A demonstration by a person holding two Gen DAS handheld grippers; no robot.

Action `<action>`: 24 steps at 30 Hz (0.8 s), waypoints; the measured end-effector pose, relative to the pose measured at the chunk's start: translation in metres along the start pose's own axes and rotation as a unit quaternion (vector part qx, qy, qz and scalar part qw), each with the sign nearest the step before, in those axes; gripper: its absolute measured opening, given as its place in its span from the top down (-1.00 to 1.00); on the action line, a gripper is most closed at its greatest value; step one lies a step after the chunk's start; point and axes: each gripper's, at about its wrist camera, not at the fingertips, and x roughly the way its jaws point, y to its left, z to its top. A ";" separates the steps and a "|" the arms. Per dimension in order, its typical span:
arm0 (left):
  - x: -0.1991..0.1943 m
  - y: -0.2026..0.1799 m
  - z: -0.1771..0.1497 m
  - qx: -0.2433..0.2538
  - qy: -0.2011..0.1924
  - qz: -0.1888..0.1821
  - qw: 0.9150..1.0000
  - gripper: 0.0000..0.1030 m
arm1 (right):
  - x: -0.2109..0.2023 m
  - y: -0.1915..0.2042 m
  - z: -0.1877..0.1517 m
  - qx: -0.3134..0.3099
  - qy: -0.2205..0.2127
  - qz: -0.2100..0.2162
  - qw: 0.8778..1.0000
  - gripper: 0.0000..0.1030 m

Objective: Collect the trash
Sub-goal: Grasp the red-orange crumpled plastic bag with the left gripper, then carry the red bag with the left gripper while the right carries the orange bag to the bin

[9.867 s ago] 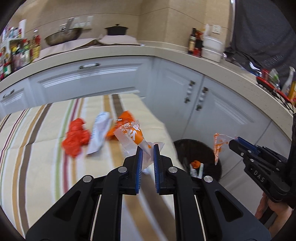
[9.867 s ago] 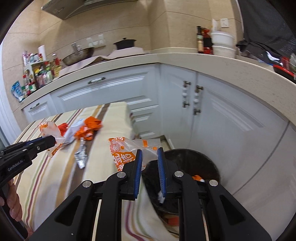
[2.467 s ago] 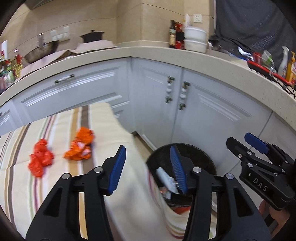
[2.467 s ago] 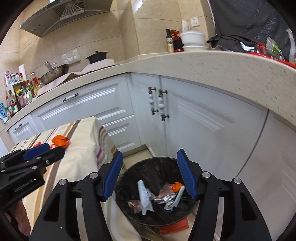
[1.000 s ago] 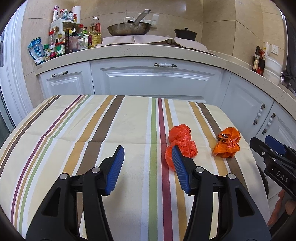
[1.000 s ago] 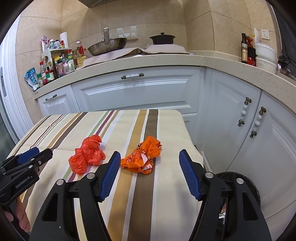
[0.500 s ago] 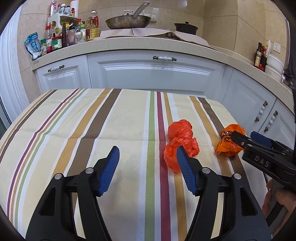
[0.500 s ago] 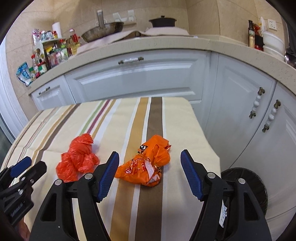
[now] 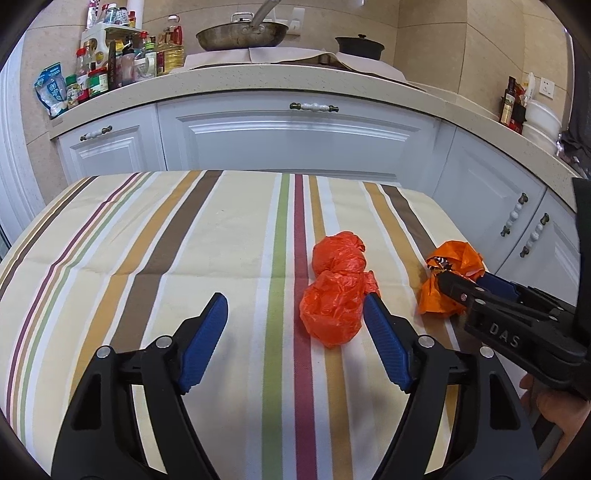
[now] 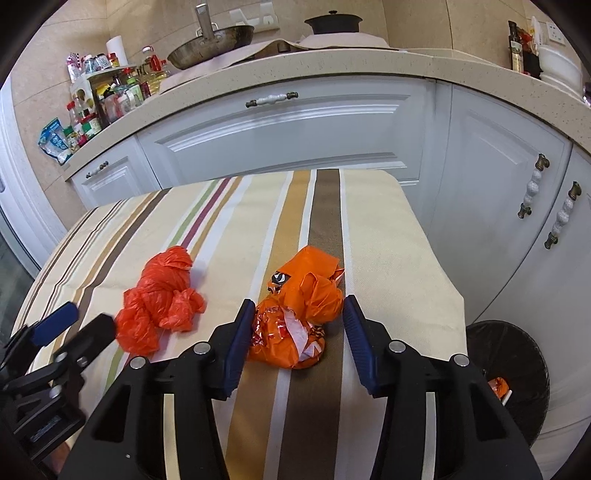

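Two pieces of trash lie on the striped tablecloth (image 9: 155, 236). The crumpled red plastic bag (image 9: 334, 295) (image 10: 159, 301) sits just inside the right finger of my left gripper (image 9: 295, 299) (image 10: 88, 315), whose jaws are opening with no pad pressing on it. A crumpled orange snack wrapper (image 10: 301, 310) (image 9: 456, 271) lies between the fingers of my right gripper (image 10: 298, 303) (image 9: 448, 284), whose jaws are closing around it. Its pads stand at the wrapper's sides without a clear squeeze.
A black trash bin (image 10: 517, 347) with some trash inside stands on the floor off the table's right edge. White cabinets (image 9: 295, 136) and a countertop with bottles (image 9: 122, 55) and a pan (image 9: 240, 35) run behind the table. A hand (image 9: 554, 406) holds the right gripper.
Both grippers have come down closer to the table. The left jaws have widened beside the red bag. The right jaws have narrowed around the orange wrapper.
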 end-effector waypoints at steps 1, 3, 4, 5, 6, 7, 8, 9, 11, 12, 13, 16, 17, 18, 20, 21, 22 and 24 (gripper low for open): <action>0.002 -0.001 0.000 0.000 0.001 -0.001 1.000 -0.43 | -0.002 -0.001 0.000 0.000 -0.002 0.000 1.000 0.05; 0.006 -0.005 0.000 0.000 0.004 -0.003 1.000 -0.43 | -0.007 -0.002 -0.002 -0.001 -0.007 0.000 1.000 0.05; 0.008 -0.006 0.000 0.000 0.006 -0.003 1.000 -0.43 | -0.008 -0.002 -0.001 -0.002 -0.008 0.000 1.000 0.05; 0.012 -0.008 0.000 0.001 0.010 -0.004 1.000 -0.43 | -0.010 -0.003 -0.002 -0.003 -0.010 0.000 1.000 0.05; 0.014 -0.009 -0.001 0.001 0.012 -0.006 1.000 -0.42 | -0.012 -0.004 -0.003 -0.003 -0.012 -0.001 1.000 0.05; 0.017 -0.010 -0.001 0.002 0.015 -0.006 1.000 -0.37 | -0.013 -0.005 -0.003 -0.002 -0.013 -0.001 1.000 0.05; 0.019 -0.011 -0.001 0.002 0.022 -0.009 1.000 -0.26 | -0.014 -0.006 -0.003 -0.002 -0.013 0.000 1.000 0.05; 0.022 -0.011 -0.001 0.001 0.027 -0.016 1.000 -0.18 | -0.015 -0.008 -0.004 -0.001 -0.014 0.000 1.000 0.05; 0.025 -0.013 0.000 0.002 0.035 -0.022 0.999 0.08 | -0.017 -0.009 -0.005 -0.001 -0.014 0.001 1.000 0.05; 0.027 -0.014 0.000 0.006 0.039 -0.025 0.999 0.18 | -0.017 -0.010 -0.005 -0.001 -0.014 0.001 1.000 0.05; 0.028 -0.015 0.000 0.010 0.042 -0.029 0.999 0.35 | -0.017 -0.010 -0.005 -0.001 -0.014 0.002 1.000 0.05; 0.029 -0.017 -0.001 0.015 0.045 -0.037 0.998 0.62 | -0.018 -0.010 -0.006 0.000 -0.015 0.002 1.000 0.05; 0.028 -0.017 -0.001 0.016 0.043 -0.038 0.998 0.68 | -0.018 -0.010 -0.007 0.000 -0.015 0.002 1.000 0.05; 0.027 -0.017 -0.001 0.016 0.040 -0.040 0.998 0.71 | -0.019 -0.011 -0.008 0.000 -0.015 0.003 1.000 0.05; 0.025 -0.017 -0.001 0.019 0.035 -0.039 0.998 0.75 | -0.020 -0.011 -0.009 0.000 -0.017 0.003 1.000 0.05; 0.024 -0.017 -0.001 0.019 0.033 -0.037 0.999 0.75 | -0.021 -0.010 -0.009 0.000 -0.018 0.004 1.000 0.05; 0.023 -0.017 -0.002 0.020 0.031 -0.036 0.999 0.76 | -0.022 -0.010 -0.010 -0.001 -0.020 0.003 1.000 0.05; 0.020 -0.017 -0.002 0.020 0.028 -0.034 0.999 0.77 | -0.025 -0.008 -0.011 -0.004 -0.023 0.002 1.000 0.05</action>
